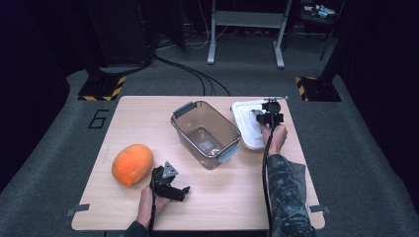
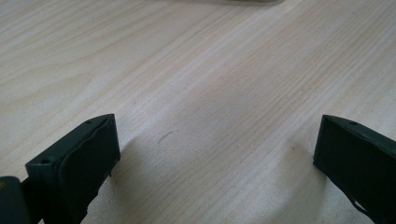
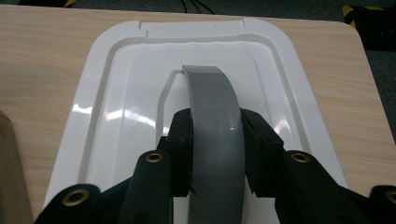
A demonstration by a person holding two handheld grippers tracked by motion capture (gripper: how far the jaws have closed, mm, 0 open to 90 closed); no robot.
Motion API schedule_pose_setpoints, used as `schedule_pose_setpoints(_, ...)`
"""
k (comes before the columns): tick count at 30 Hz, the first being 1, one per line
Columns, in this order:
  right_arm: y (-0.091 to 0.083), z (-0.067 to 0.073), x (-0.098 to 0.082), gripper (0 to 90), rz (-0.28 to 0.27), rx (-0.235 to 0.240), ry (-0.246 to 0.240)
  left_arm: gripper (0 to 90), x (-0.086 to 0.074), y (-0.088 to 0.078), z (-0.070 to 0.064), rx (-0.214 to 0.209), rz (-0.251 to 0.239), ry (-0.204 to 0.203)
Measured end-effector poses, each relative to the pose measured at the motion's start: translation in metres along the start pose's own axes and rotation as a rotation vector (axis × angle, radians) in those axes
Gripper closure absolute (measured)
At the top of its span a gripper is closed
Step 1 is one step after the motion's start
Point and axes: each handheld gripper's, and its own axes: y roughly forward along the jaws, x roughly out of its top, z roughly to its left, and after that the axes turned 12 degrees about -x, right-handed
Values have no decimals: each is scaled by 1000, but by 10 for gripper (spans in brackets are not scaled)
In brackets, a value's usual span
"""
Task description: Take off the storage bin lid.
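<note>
A white lid [image 1: 245,134] with a grey arched handle [image 3: 212,107] sits level at the table's back right. I cannot tell whether it rests on the wood. My right gripper [image 1: 267,117] comes down on it from above, and in the right gripper view [image 3: 217,135] both black pads [image 3: 183,135] press the sides of the handle. A clear grey-tinted bin [image 1: 190,109] with grey clasps stands open in the middle of the table. My left gripper [image 1: 185,193] rests low at the front. In the left gripper view [image 2: 217,135] its jaws stand wide apart over bare wood.
An orange fruit [image 1: 131,164] lies at the front left, just left of my left gripper. The light wooden table [image 1: 148,118] stands on grey carpet. Cables and a metal stand [image 1: 245,29] are on the floor behind it.
</note>
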Motion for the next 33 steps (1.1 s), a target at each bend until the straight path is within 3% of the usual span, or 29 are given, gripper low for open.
schedule_pose_setpoints(33,44,7,-25,661,64,-79,38,1,0,0,0,1,1,1)
